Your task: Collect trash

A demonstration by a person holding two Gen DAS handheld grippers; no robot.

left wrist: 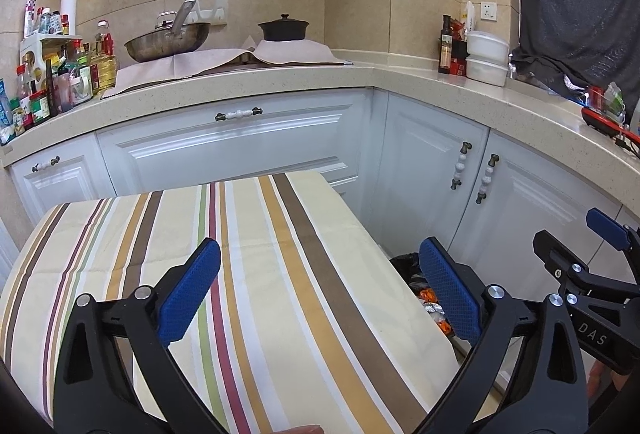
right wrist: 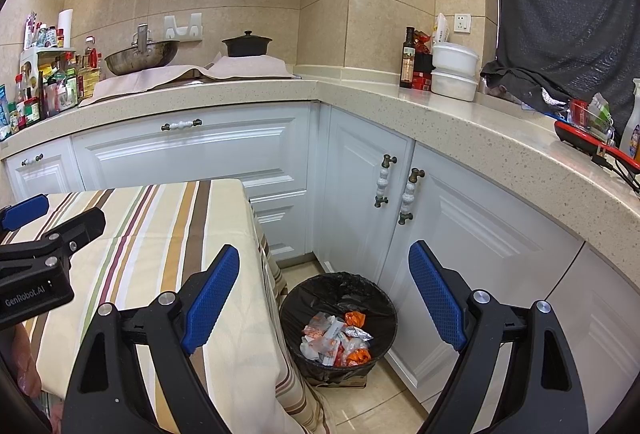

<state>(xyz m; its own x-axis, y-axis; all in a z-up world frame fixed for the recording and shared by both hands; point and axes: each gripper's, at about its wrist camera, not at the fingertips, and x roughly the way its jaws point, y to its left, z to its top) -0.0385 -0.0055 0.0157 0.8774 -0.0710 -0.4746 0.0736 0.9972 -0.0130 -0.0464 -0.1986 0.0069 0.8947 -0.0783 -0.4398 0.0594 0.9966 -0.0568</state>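
Both jaws spread wide with nothing between: left gripper (left wrist: 320,298) over the striped tablecloth (left wrist: 248,258) at lower centre of its frame, right gripper (right wrist: 324,298) over the table edge and the black-lined trash bin (right wrist: 296,318) at lower centre of its frame. Crumpled wrappers (right wrist: 336,338), white, silver and orange, lie inside the bin on the floor beside the table and white cabinets (right wrist: 360,193). Readable text: "DAS" on the right gripper body at lower right of the left view, "GenRobot.AI" on the left gripper body at left edge of the right view.
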